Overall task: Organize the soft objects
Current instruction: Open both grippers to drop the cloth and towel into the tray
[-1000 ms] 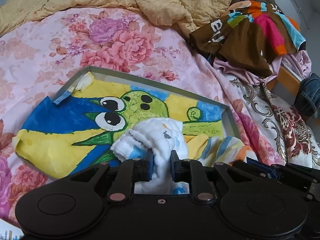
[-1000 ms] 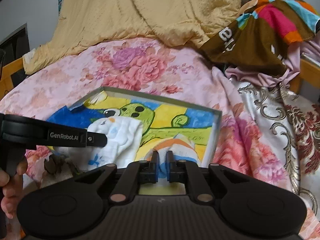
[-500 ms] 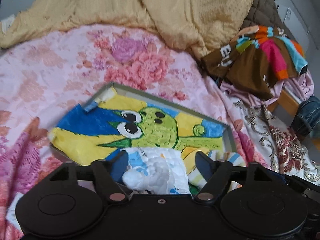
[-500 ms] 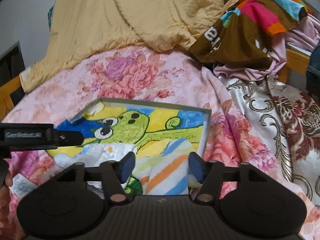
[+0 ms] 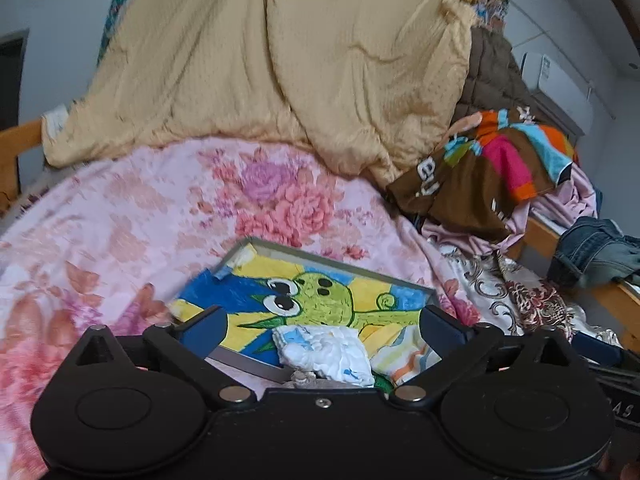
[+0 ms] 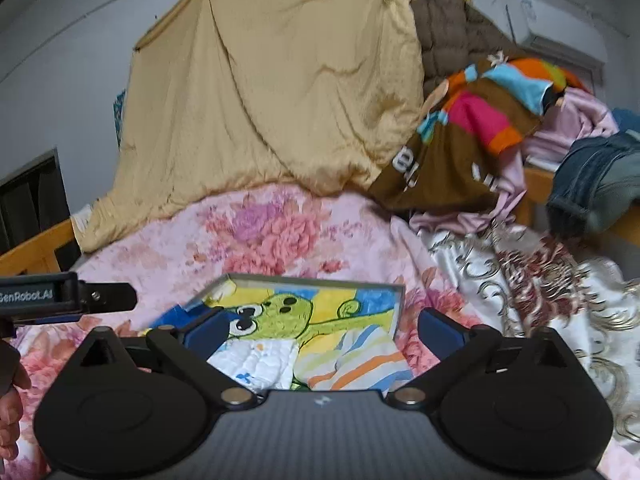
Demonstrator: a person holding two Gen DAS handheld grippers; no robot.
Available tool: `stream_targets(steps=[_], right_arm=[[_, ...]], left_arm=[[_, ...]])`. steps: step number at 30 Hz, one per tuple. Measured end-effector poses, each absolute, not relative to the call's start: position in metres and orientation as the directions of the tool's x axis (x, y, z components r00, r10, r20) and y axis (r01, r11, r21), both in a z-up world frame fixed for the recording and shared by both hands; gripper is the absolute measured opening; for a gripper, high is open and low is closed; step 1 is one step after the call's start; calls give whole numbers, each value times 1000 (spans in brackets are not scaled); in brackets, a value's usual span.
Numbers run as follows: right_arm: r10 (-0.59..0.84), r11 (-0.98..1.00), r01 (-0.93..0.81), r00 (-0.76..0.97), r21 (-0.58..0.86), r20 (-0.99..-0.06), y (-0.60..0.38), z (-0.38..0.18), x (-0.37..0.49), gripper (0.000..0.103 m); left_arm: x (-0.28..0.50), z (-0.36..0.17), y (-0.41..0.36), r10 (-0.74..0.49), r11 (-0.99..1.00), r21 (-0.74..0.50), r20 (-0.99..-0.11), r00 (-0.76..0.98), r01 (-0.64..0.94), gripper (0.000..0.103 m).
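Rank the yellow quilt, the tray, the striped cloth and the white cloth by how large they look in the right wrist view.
1. Yellow quilt, by far the largest.
2. Tray.
3. Striped cloth and white cloth look about alike; both are partly hidden behind the gripper body, so I won't rank them.

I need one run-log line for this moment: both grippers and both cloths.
left gripper: opening, empty | right gripper: opening, empty | white cloth: in tray | striped cloth: in tray
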State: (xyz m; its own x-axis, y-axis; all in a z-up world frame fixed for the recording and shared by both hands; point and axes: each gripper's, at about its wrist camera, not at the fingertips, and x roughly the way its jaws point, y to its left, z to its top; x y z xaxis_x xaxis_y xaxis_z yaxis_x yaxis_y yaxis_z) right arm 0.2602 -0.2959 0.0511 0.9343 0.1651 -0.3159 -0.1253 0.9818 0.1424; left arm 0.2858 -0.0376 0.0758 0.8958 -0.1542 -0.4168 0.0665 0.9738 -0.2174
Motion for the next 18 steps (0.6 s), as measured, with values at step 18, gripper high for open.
stream_targets(steps=[18], right_arm=[[210, 964, -154, 940, 217, -268, -294, 55, 145, 103]], left_arm=[[151, 73, -27, -179, 967, -238, -364, 914, 94, 102]])
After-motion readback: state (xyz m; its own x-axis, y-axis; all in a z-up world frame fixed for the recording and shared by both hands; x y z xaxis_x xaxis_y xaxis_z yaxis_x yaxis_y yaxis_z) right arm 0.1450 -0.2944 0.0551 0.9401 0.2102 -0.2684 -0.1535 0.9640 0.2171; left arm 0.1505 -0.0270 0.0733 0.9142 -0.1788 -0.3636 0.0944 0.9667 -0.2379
